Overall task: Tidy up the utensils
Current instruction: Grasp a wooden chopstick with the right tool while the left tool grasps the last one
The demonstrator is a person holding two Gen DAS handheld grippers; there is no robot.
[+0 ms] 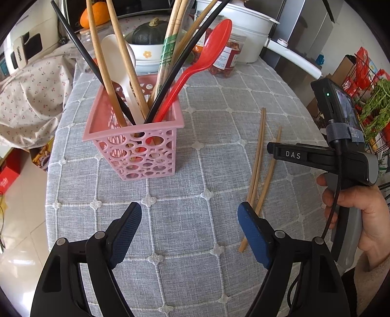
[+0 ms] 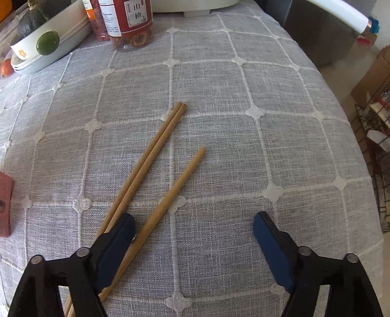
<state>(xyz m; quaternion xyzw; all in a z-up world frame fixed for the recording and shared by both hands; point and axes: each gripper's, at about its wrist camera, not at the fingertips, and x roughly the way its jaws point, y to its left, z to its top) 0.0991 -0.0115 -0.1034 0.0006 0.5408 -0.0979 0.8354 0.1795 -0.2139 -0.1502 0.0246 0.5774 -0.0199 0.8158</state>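
Chopsticks [image 2: 151, 168], three loose wooden ones, lie on the grey checked cloth of the desk [image 2: 268, 85] just ahead of the right claw [image 2: 193, 246], whose jaws stand wide apart with nothing between them. Its left pad sits over the near ends of the touching pair, while the single stick runs just inside that pad and angles away to the front right. To do this pickup well, I would shift the right claw slightly leftward so all three sticks, or at least the pair, fall between the pads, lower until the tips nearly meet the cloth, and close across the sticks, not along them, near their middle so they do not pivot when lifted.

The left claw [image 1: 190, 231] is also spread open and empty; the pink perforated basket [image 1: 136, 146], already holding chopsticks, a red spoon [image 1: 195, 65] and a white spoon [image 1: 117, 63], stands ahead of it to the front left.

Readable writing: "DAS" on the right gripper's black body, and "山楂" on the red-labelled jar [image 2: 131, 22] far ahead of the right claw.
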